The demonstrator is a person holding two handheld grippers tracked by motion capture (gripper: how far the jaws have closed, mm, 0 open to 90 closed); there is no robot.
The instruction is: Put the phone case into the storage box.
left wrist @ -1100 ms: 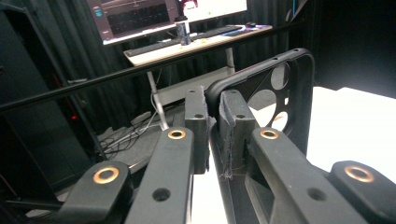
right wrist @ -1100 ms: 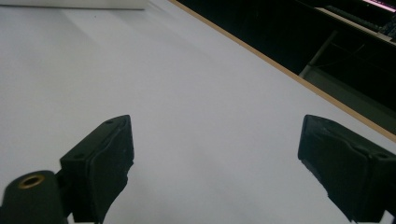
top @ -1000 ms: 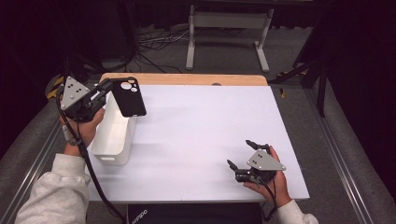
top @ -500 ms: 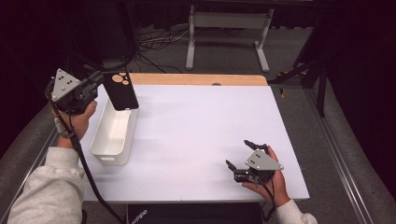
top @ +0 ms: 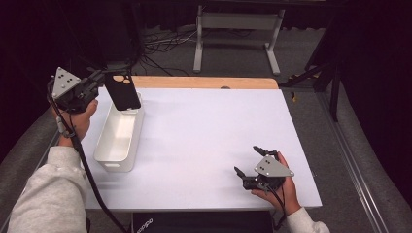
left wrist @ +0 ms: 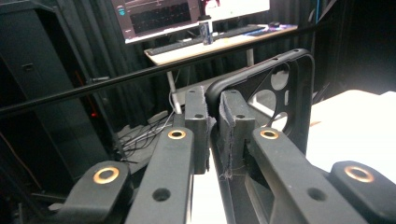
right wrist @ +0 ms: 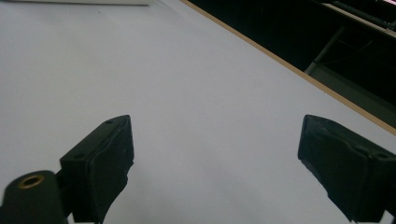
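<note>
Up at the table's far left corner, the left gripper (top: pixel 99 80) holds a black, flat rectangular phone case (top: pixel 122 91) clear of the table, above the far end of a white, oblong plastic bin (top: pixel 119 136). Its jaws are clamped on one edge of the case — the left gripper view shows the two worn black pads (left wrist: pixel 232 122) pressed against the case's (left wrist: pixel 280 93) rim from either side. The case hangs roughly upright and a little tilted, its round camera cut-outs near the top; from above, an orange-brown patch shows through the upper opening. It looks thin and matte, with rounded corners.

The right gripper (top: pixel 250 167) sits low at the near right of the white table top (top: pixel 204 141), held in the person's hand, well apart from the bin. Its jaws are spread wide, with nothing between them — just bare white surface (right wrist: pixel 210 93).
</note>
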